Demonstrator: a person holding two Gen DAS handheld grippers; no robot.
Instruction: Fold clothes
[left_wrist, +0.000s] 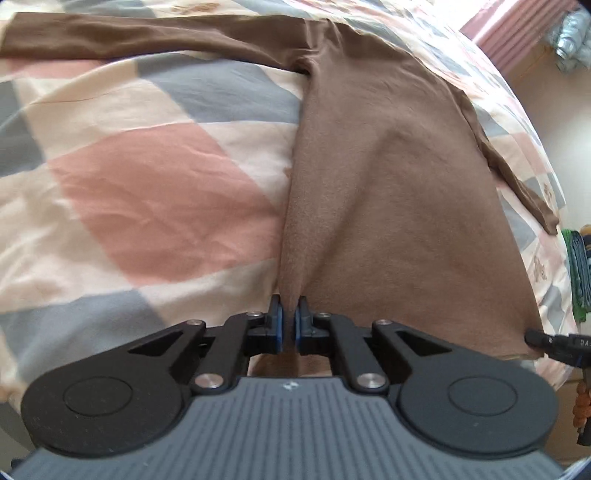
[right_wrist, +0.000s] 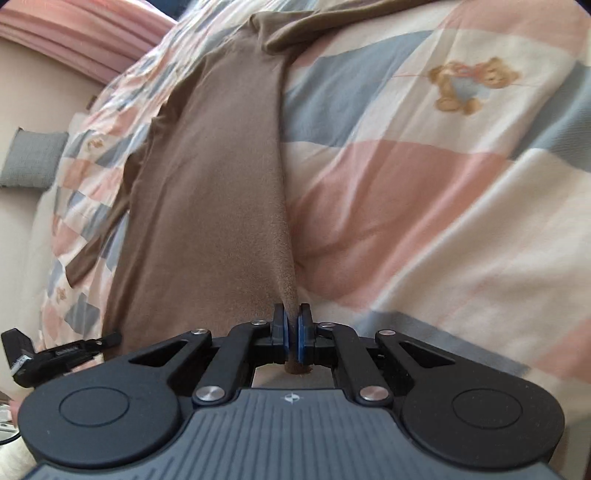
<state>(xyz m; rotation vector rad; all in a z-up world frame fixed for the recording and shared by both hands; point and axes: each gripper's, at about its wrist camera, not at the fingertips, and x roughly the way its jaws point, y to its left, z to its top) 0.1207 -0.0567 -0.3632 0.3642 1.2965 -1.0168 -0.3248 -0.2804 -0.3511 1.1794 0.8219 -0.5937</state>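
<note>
The left gripper (left_wrist: 289, 314) has its blue-padded fingers (left_wrist: 279, 325) nearly together, pinching the near left corner of the brown top (left_wrist: 388, 192) at its hem; a little cloth shows between the pads and behind them. The right gripper (right_wrist: 291, 321) is likewise closed tight on the hem's other corner, with a tuft of brown fabric poking out behind its pads (right_wrist: 301, 332). Each gripper shows at the edge of the other's view, dark and low beside the hem.

From the two pinched corners the top runs away up the quilt (left_wrist: 140, 192), its body lying mostly flat with soft ridges rising from each grip. In the left view one long sleeve (left_wrist: 147, 37) stretches out flat to the left across the far part of the bed, while the other sleeve (left_wrist: 517, 177) trails along the garment's right edge. The quilt is checked in pink, cream and grey-blue, with a teddy bear print (right_wrist: 467, 83) to the right of the top. Pink curtains (right_wrist: 74, 33) hang beyond the bed, and a grey cushion (right_wrist: 35, 158) sits at the left of the right view
</note>
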